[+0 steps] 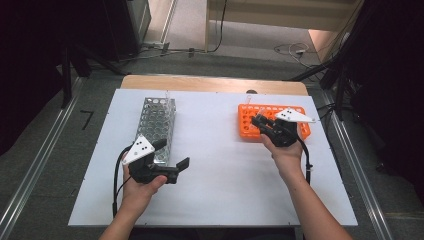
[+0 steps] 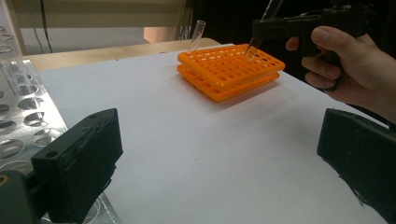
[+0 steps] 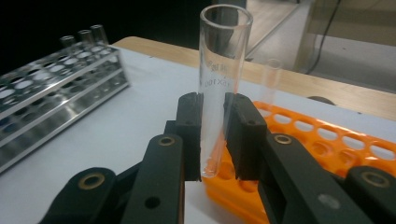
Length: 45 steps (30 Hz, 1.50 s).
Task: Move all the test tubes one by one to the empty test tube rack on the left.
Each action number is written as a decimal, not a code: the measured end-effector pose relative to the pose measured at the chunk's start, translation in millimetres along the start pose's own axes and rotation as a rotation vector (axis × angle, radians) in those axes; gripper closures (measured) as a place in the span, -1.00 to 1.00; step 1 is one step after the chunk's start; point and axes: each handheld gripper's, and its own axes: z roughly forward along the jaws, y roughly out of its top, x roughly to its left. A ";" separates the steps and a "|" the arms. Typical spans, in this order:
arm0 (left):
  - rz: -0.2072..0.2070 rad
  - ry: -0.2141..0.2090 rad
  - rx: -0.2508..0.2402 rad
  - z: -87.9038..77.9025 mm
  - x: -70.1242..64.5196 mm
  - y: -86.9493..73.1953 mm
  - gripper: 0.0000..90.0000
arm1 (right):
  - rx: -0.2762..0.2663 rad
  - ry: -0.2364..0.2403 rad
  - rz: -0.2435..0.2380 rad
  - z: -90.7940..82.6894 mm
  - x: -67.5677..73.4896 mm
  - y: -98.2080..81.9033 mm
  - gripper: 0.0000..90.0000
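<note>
My right gripper (image 3: 212, 140) was clamped on a clear glass test tube (image 3: 223, 70), held upright just above the near-left corner of the orange tube rack (image 3: 336, 144); my left gripper (image 2: 219, 163) sat idle, jaws wide apart, beside the metal rack (image 1: 156, 122). I judged the tube light, stiff, slick and breakable, best pinched mid-barrel with gentle pressure. Its faint print was too blurred for me to read.
</note>
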 end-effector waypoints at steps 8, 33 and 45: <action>0.004 -0.015 0.003 2.3 -5.4 0.7 -1.00 | 0.028 0.076 -0.056 -13.9 32.3 -13.5 0.65; 0.051 -0.093 0.023 16.2 -35.4 6.1 -0.78 | 0.108 0.271 -0.192 -10.7 116.5 -41.2 0.65; 0.082 -0.128 0.044 21.9 -47.7 5.1 -0.21 | 0.132 0.311 -0.230 -4.4 136.2 -45.7 0.65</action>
